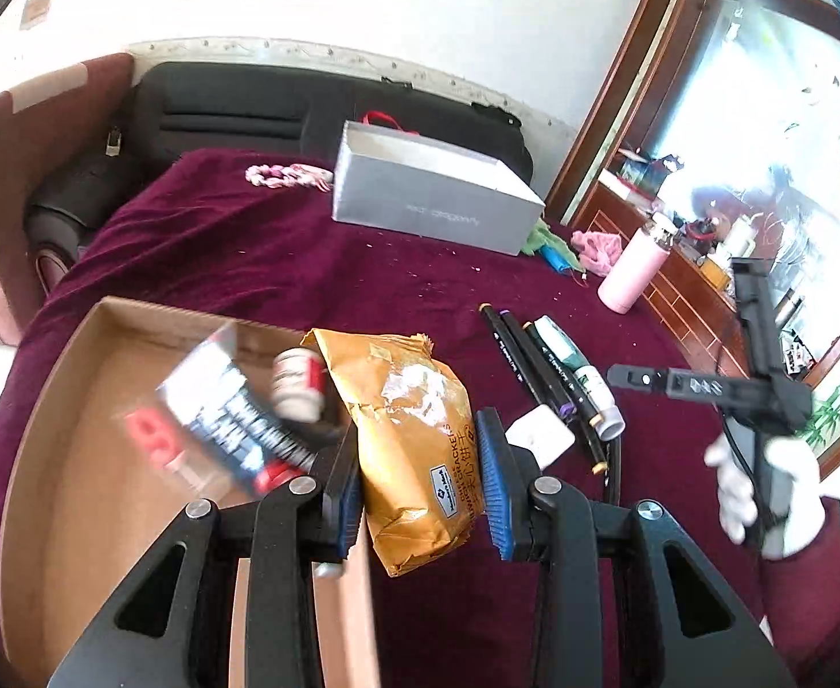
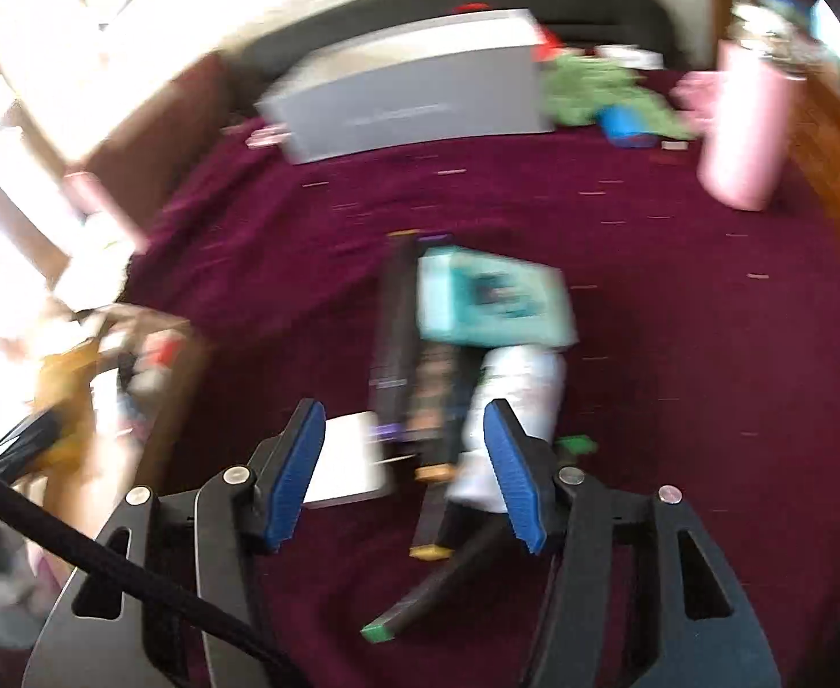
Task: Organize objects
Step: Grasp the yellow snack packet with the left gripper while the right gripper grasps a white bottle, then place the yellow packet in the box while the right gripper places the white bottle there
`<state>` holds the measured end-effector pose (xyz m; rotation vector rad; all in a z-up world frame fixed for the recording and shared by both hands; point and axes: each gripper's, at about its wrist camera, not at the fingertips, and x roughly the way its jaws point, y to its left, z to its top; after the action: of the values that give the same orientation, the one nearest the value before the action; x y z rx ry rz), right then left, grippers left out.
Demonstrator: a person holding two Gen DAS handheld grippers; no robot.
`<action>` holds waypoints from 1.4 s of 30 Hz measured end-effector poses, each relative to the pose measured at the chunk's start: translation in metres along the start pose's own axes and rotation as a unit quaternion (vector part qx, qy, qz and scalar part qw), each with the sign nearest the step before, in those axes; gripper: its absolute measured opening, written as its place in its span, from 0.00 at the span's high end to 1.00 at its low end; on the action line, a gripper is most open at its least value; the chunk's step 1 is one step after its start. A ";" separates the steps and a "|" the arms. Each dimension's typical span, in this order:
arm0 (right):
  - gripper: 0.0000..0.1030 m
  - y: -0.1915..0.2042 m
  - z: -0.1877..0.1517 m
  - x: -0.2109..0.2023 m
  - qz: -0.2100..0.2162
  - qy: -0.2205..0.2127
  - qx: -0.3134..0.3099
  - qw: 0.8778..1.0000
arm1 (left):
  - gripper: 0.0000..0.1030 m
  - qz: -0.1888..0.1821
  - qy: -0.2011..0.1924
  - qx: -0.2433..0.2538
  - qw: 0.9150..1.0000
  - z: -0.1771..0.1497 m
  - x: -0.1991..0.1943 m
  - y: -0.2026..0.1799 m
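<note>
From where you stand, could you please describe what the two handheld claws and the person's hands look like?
Both claws, left claw and right claw, are matte black linkage frames with silver pivot bolts and ribbed blue finger pads. A black braided cable crosses the right wrist view. The right hand wears a white glove and a maroon sleeve.

Right wrist view smeared throughout by motion blur. Teal box [image 2: 491, 301]: print unreadable. Dark markers [image 2: 414, 378] beside it: labels illegible, count uncertain. Cardboard box [image 2: 182, 378] at left edge washed out by glare; contents indistinct there.

Left wrist view: packet [image 1: 230, 407] and small bottle [image 1: 299, 384] in the cardboard box [image 1: 64, 401] blurred; text unreadable. Cracker bag [image 1: 414, 436] hides part of the box's right wall. Gloved hand [image 1: 764, 493] partly behind its black gripper frame; its fingertips not visible.
</note>
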<state>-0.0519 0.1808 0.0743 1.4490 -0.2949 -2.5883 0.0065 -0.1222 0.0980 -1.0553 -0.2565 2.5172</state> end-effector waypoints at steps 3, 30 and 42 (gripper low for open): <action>0.53 -0.015 0.001 0.011 -0.040 0.024 0.032 0.998 | 0.70 0.012 -0.006 0.004 1.000 -0.007 -0.010 0.008; 0.70 -0.030 -0.026 -0.024 0.065 0.045 0.146 0.986 | 0.70 0.088 -0.021 -0.018 0.996 -0.017 -0.052 0.071; 0.69 0.198 -0.053 0.027 0.204 0.137 -0.008 0.969 | 0.70 0.169 0.067 0.007 0.983 0.012 0.018 0.125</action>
<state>-0.0119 -0.0217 0.0737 1.5266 -0.4760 -2.0382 -0.0493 -0.2274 0.0556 -1.3545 -0.0198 2.7192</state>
